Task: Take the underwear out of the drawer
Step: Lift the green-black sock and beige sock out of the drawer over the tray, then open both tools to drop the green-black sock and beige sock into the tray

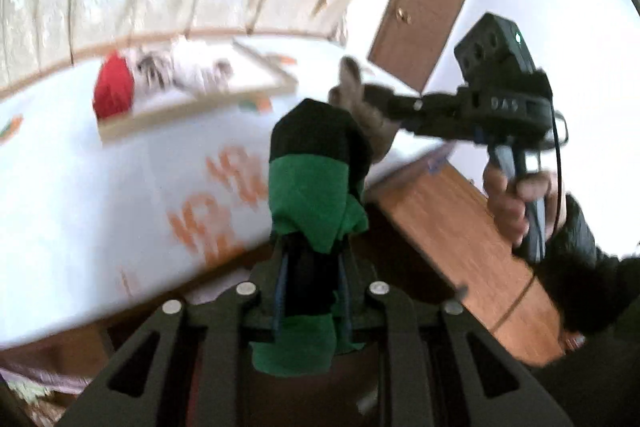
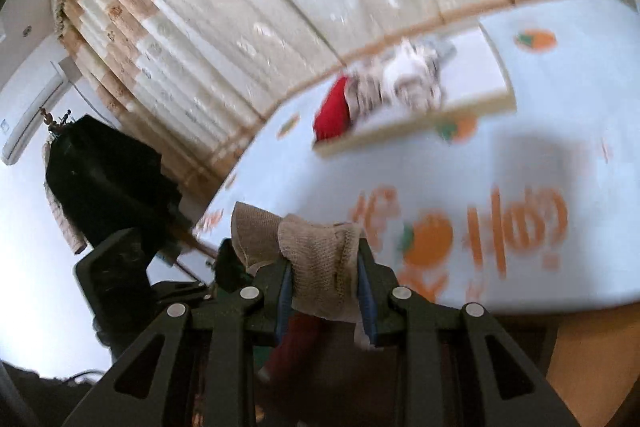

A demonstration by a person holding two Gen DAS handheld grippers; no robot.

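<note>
Both claws are clamped on cloth above the bed [image 1: 100, 211]: the left claw [image 1: 314, 247] grips green-and-black underwear [image 1: 312, 195], the right claw [image 2: 326, 275] beige underwear [image 2: 320, 251].

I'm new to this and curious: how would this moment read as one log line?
left tongs: shut on green-and-black cloth garment | right tongs: shut on beige knitted garment | both over white orange-printed bedsheet

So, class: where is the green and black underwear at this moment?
In the left wrist view it sits centre frame, clamped in the left gripper: the green and black underwear is raised before the white bed.
</note>
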